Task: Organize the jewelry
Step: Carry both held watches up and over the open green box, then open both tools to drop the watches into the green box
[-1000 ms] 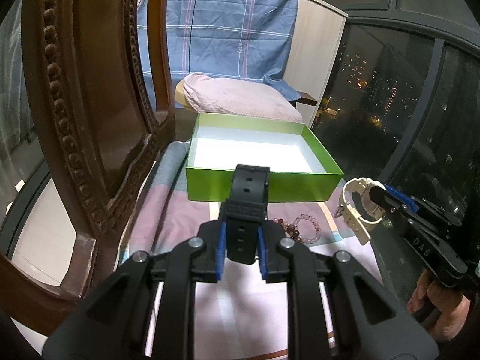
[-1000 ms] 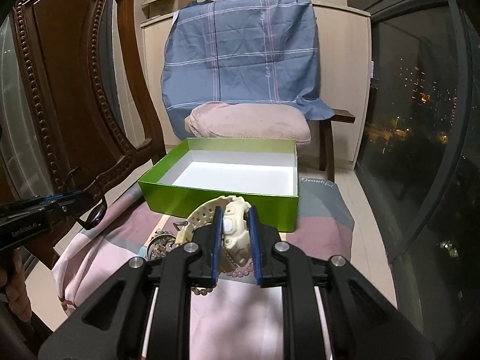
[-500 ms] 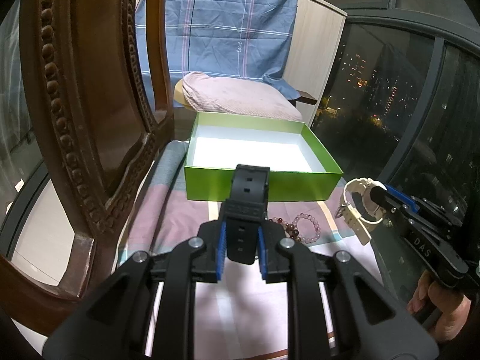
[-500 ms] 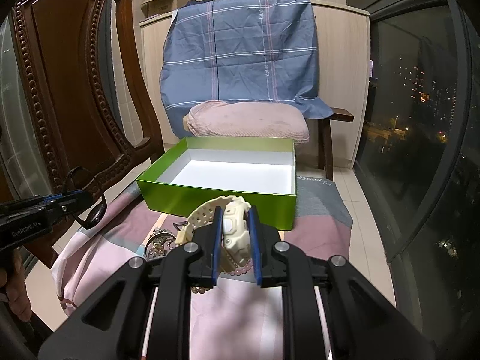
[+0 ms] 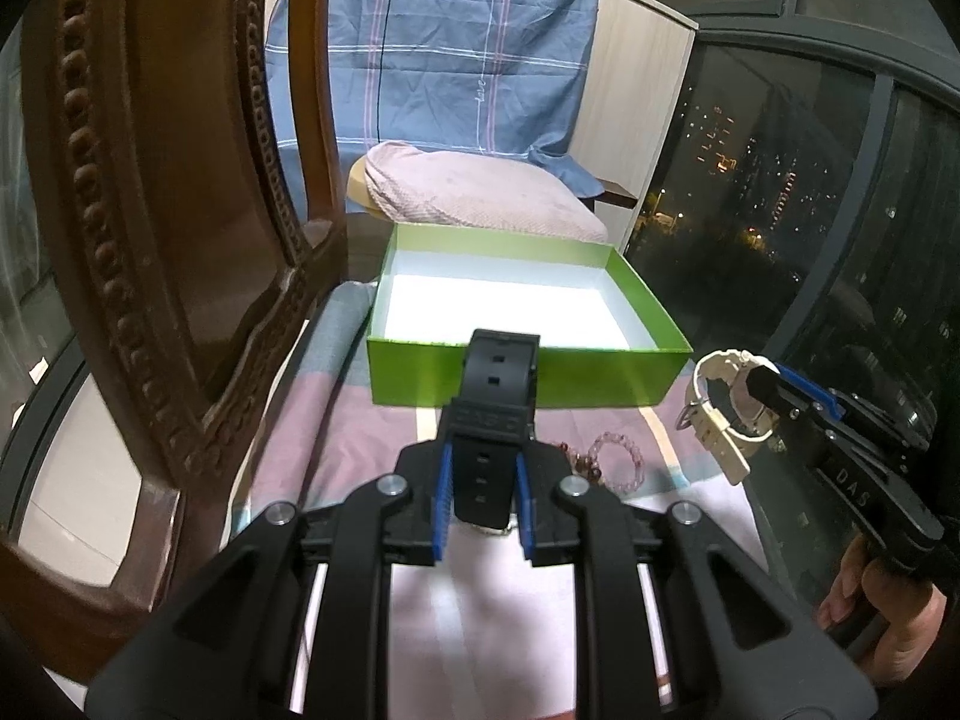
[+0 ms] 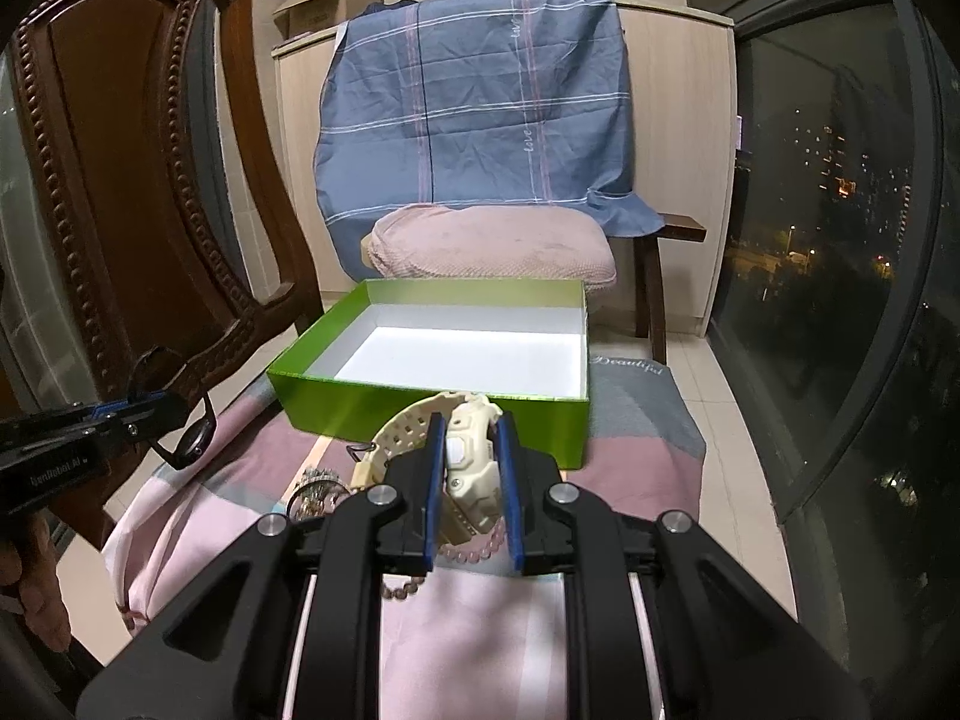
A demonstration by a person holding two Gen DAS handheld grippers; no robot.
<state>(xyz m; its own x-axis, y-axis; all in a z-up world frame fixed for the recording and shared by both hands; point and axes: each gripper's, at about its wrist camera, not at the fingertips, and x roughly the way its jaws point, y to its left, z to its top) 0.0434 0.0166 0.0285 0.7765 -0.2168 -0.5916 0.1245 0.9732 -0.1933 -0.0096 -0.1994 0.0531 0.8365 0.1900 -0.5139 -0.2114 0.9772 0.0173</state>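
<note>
Black watch (image 5: 493, 420) face behind claw

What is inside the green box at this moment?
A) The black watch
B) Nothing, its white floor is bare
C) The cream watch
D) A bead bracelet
B: the green box shows only its bare white floor, while the black watch is gripped by the left gripper and the cream watch by the right gripper, both short of the box.
</note>
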